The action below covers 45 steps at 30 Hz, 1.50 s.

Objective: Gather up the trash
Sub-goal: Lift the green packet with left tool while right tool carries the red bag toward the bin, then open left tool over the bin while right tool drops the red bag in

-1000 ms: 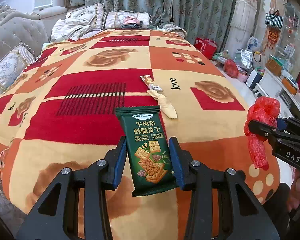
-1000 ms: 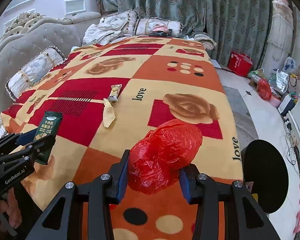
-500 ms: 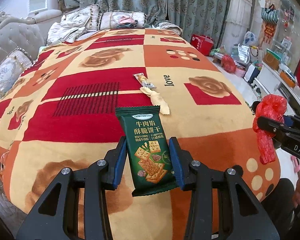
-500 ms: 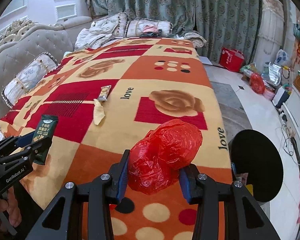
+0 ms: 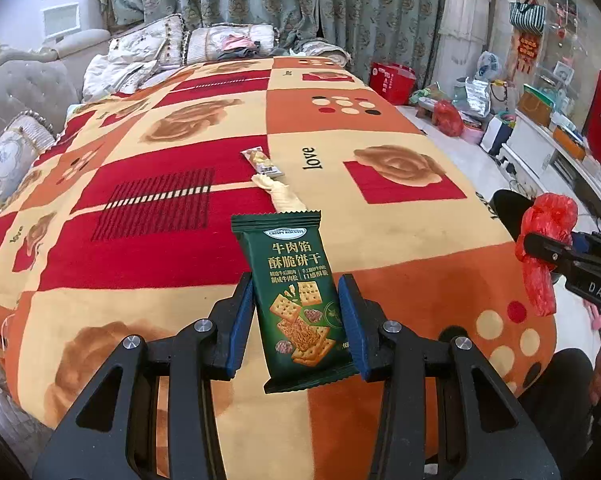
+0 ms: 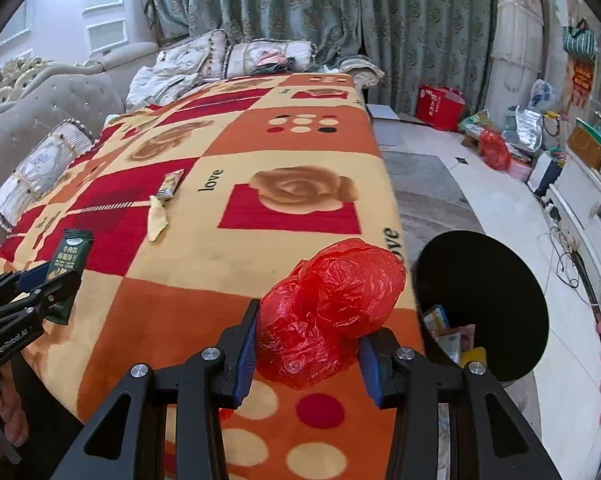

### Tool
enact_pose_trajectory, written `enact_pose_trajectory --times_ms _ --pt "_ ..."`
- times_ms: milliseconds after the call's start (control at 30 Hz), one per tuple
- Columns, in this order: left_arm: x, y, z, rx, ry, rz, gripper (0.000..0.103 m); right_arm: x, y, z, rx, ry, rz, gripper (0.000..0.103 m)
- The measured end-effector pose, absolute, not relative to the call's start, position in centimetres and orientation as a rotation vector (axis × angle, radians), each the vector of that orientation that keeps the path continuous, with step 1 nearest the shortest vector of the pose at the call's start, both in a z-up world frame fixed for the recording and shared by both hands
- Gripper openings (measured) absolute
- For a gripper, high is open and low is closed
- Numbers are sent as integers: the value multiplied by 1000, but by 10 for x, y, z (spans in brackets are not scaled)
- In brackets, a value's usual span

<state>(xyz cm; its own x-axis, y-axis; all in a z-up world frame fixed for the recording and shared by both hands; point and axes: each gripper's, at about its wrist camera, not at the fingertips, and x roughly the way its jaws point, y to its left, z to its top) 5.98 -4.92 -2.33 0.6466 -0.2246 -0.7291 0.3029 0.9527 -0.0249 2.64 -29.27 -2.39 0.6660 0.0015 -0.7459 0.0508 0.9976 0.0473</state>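
Note:
My left gripper (image 5: pixel 296 316) is shut on a dark green biscuit packet (image 5: pixel 294 292), held upright above the near end of a patterned blanket (image 5: pixel 148 264). My right gripper (image 6: pixel 306 336) is shut on a crumpled red plastic bag (image 6: pixel 332 304) at the blanket's right edge. In the left wrist view that red plastic bag (image 5: pixel 544 236) shows at far right; in the right wrist view the green biscuit packet (image 6: pixel 70 258) shows at far left. A small snack wrapper (image 5: pixel 260 162) and a pale yellow wrapper (image 5: pixel 280 196) lie mid-blanket. A black trash bin (image 6: pixel 496 280) stands on the floor right of the red bag.
The trash bin holds several packets (image 6: pixel 448 332). A grey tufted sofa back (image 6: pixel 48 108) and cushions (image 5: pixel 148 44) border the blanket's left and far ends. Red bags (image 6: pixel 440 108), boxes and clutter line the floor at right, by a white low cabinet (image 6: pixel 584 196). A hand (image 6: pixel 8 412) holds the left gripper.
Both views have slid rightward along the blanket. The red bag now hangs near the blanket's right edge, and the black bin is closer and shows its contents. Both grips are unchanged.

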Motion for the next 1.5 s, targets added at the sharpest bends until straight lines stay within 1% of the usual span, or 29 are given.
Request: enact_pose_trajectory --times_ms 733,1067,1267,1500 --pt "47 -99 -12 170 793 -373 40 -9 -371 -14 119 791 -144 42" --pt "47 -109 -15 184 803 -392 40 -16 -387 -13 120 784 -170 42" --pt "53 -115 -16 107 818 -515 40 -21 -399 -9 129 769 -185 42" --pt "57 -158 -15 100 820 -688 40 -23 -424 -14 155 773 -211 42"
